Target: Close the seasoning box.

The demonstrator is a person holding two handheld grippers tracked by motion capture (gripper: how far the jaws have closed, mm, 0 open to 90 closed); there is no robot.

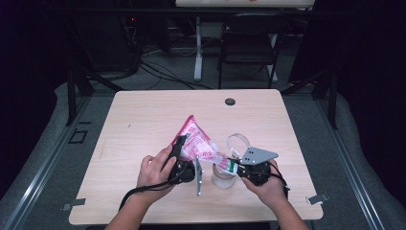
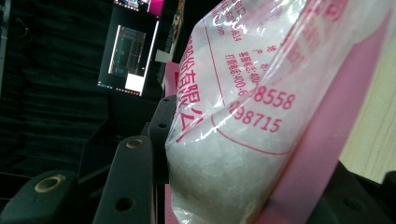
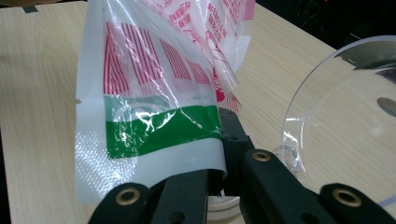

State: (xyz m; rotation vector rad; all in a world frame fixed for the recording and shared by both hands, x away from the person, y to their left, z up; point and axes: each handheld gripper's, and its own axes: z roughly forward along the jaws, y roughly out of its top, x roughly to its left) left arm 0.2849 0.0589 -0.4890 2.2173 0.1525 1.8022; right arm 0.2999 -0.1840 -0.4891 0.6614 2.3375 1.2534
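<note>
A pink-and-white plastic bag [image 1: 195, 141] of white granules is held tilted over the wooden table [image 1: 143, 120]. My left gripper [image 1: 181, 143] is shut on its bulging body [image 2: 243, 140], with the black jaws on either side. My right gripper [image 1: 233, 165] is shut on the bag's green-striped mouth edge [image 3: 159, 130], pinching the film between its jaws. Under that edge stands a clear round container [image 1: 223, 176], its white rim [image 3: 224, 205] just below the jaws. A clear lid [image 1: 238, 142] lies beside it, seen large as the curved clear lid [image 3: 345, 116] in the right gripper view.
A black grommet [image 1: 230, 101] sits near the table's far edge. A folding chair [image 1: 251, 40] and a desk leg [image 1: 197, 48] stand beyond the table. Tape tabs [image 1: 317, 198] mark the near corners.
</note>
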